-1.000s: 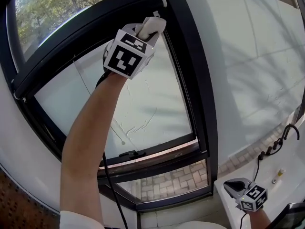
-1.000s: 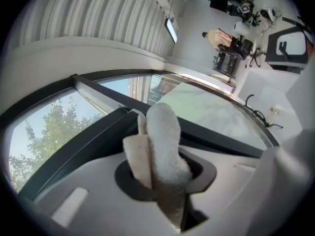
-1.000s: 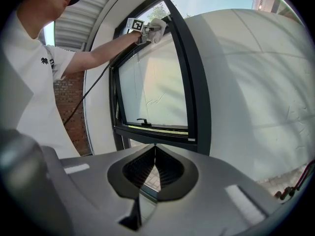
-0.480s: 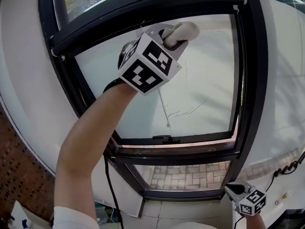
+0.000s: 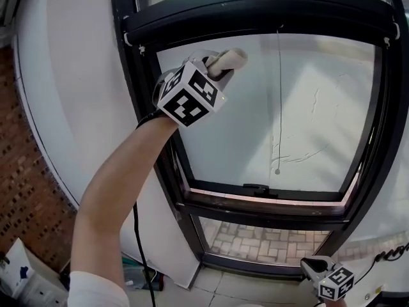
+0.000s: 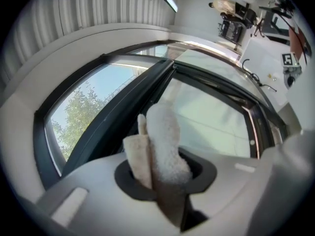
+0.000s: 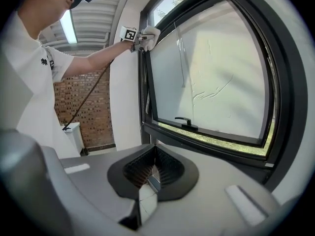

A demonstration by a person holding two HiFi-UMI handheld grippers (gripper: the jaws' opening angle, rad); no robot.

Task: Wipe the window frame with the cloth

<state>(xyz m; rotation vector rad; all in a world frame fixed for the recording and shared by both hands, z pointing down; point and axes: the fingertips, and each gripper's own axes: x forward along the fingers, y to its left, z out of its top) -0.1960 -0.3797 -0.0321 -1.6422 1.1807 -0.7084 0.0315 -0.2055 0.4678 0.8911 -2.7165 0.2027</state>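
A person's left gripper [image 5: 216,68], arm stretched up, is clamped on a folded cream cloth [image 5: 231,59] that sticks out past its jaws. The cloth sits at the upper left corner of the black window frame [image 5: 268,15], beside the left upright and just under the top rail. To its right the pane [image 5: 319,107] spreads wide, crossed only by a thin hanging cord [image 5: 279,107]. A handle [image 5: 259,188] sits on the bottom rail. The right gripper [image 5: 313,268] hangs low, jaws closed and empty, well apart.
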